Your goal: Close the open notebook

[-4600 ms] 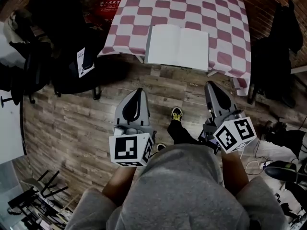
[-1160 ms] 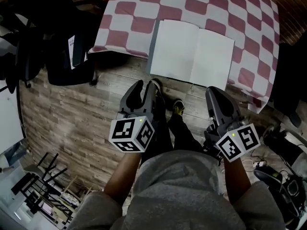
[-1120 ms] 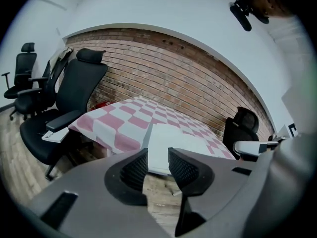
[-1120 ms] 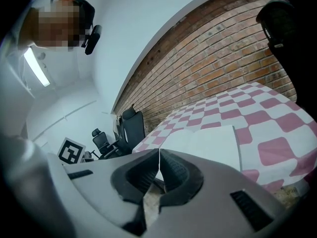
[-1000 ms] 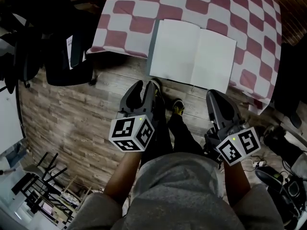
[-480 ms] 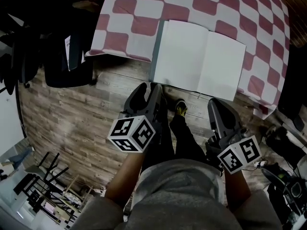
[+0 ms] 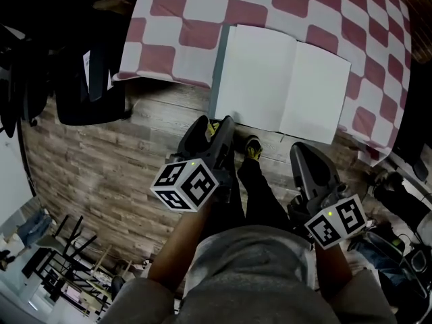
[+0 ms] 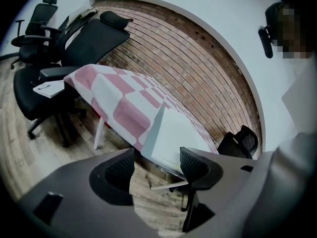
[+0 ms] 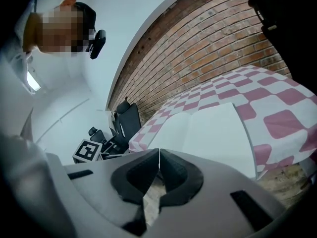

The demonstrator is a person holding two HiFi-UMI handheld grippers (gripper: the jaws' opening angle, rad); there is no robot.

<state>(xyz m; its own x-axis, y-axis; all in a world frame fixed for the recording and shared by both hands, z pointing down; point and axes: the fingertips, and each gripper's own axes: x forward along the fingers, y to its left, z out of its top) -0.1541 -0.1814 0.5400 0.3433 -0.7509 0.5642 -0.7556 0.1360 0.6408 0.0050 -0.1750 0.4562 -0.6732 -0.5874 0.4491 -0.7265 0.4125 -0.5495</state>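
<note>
The open notebook [image 7: 280,86] lies flat at the desk's [image 7: 175,29] near edge, spine pointing to twelve o'clock. Your left gripper [image 7: 210,128], jaws just spread wide and empty, sits at six o'clock of its left page. The right gripper [image 7: 300,150] has its jaws clenched on nothing.

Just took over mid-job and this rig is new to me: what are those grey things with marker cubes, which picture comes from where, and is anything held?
They are hand-held two-jaw grippers; a person works them, no robot arm. One picture looks down from the person's head; the other two ride on the grippers. The left gripper has just been opening its jaws, with nothing between them. The right gripper is shut and empty. The open notebook lies flat at the near edge of the cloth-covered table; neither gripper touches it.
</note>
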